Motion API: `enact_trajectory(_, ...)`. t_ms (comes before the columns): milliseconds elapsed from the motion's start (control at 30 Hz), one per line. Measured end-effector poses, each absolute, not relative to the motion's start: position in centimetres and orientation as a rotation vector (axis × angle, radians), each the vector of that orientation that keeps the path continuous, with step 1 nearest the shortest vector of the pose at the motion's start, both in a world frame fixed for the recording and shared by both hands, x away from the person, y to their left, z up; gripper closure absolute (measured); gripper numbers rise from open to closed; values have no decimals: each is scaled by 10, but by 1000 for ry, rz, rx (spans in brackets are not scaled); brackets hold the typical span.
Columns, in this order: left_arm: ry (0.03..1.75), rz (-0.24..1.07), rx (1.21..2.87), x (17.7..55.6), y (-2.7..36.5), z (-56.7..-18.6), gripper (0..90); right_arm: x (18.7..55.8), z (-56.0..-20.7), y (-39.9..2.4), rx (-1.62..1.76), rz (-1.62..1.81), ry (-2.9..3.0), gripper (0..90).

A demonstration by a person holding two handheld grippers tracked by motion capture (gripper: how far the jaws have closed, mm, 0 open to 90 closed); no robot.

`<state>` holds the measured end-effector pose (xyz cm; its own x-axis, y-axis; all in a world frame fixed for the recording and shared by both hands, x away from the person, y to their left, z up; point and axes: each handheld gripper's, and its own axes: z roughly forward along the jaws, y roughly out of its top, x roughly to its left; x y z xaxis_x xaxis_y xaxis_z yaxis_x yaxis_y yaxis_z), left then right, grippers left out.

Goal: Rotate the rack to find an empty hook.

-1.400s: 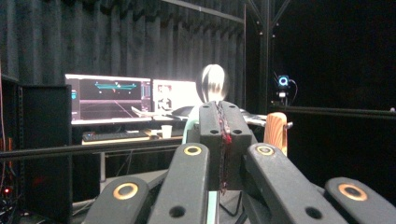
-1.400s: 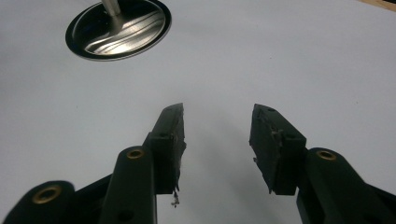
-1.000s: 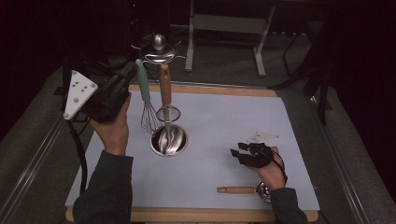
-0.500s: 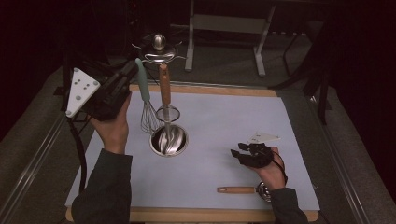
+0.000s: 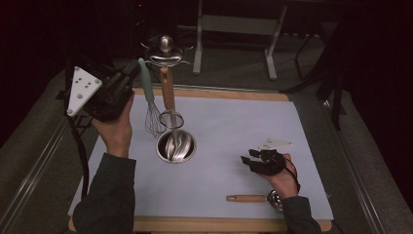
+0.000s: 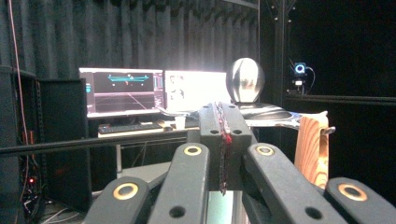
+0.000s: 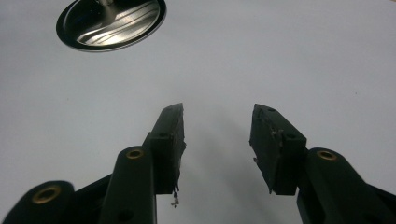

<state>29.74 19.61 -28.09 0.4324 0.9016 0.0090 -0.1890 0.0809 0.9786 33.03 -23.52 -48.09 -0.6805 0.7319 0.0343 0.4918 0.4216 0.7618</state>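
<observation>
Dark curtains hang behind lit monitors; a metal stand occupies the grey floor.

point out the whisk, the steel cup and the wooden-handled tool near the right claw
whisk (image 5: 154, 117): high view, on its wire loops.
steel cup (image 5: 190, 151): high view, on its rim.
wooden-handled tool (image 5: 246, 198): high view, on its wooden handle.

A recording lab — black curtains, two lit computer monitors on a desk, a small mounted camera — surrounds the worktop.
</observation>
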Motion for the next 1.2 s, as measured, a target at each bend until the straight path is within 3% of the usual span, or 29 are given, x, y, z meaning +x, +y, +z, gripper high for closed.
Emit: enact_trajectory(1200,822,990,1254,316,202,-274,897,331,-482,-239,1068,1122,2373,545)
